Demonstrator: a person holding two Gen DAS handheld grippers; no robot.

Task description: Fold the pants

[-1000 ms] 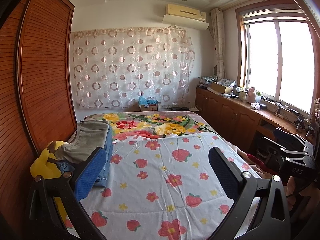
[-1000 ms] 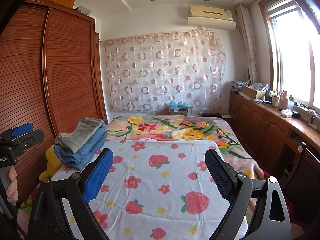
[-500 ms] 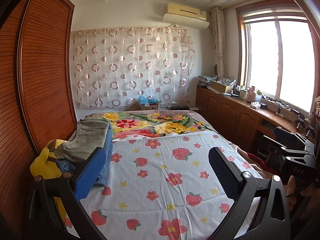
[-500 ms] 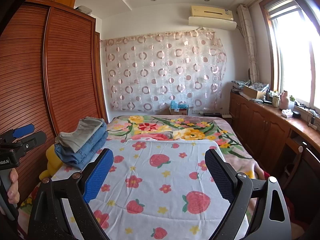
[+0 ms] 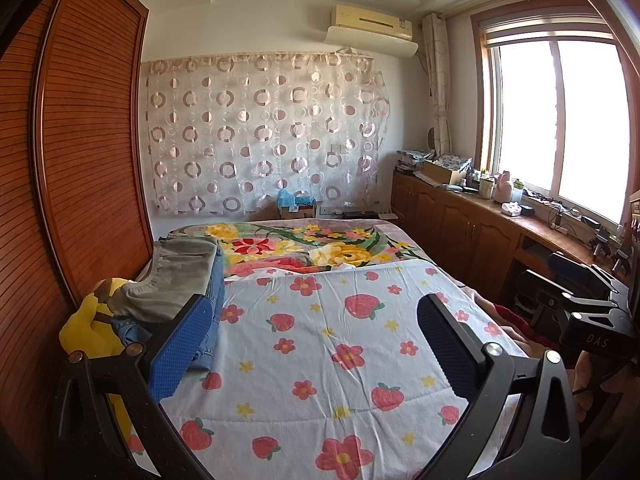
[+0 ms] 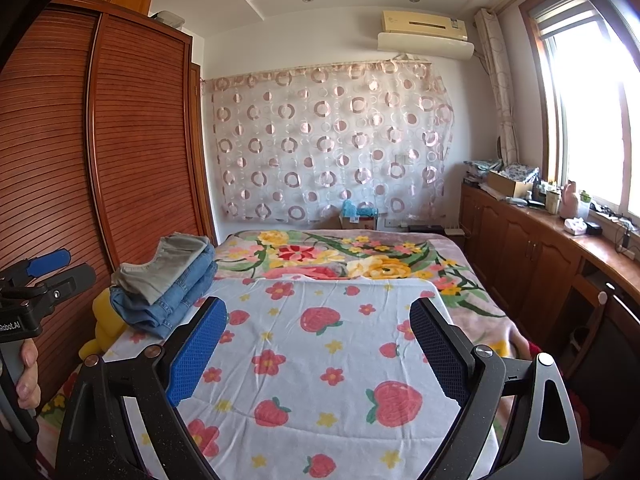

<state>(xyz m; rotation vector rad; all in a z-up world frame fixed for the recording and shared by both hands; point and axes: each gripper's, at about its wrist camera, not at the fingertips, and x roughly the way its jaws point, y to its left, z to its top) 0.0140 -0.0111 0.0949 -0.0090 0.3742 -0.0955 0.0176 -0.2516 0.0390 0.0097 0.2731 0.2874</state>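
both grippers, left [image 5: 312, 344] and right [image 6: 318, 346], hang over the sheet [image 6: 320, 344] with jaws spread wide and nothing between them. off past each left finger, at the bed's left edge by the wardrobe [image 6: 80, 152], sits a neat pile [image 6: 168, 284] of folded pants: grey pair [image 5: 176, 280] on top, blue jeans [image 6: 172, 304] beneath, apart from both grippers and beside a yellow toy [image 5: 90, 328].

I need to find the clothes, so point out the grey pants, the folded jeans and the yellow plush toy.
grey pants [image 6: 170, 266]: right wrist view, top of the pile.
folded jeans [image 6: 176, 300]: right wrist view, denim side folds.
yellow plush toy [image 5: 86, 332]: left wrist view, its body beside the pile.
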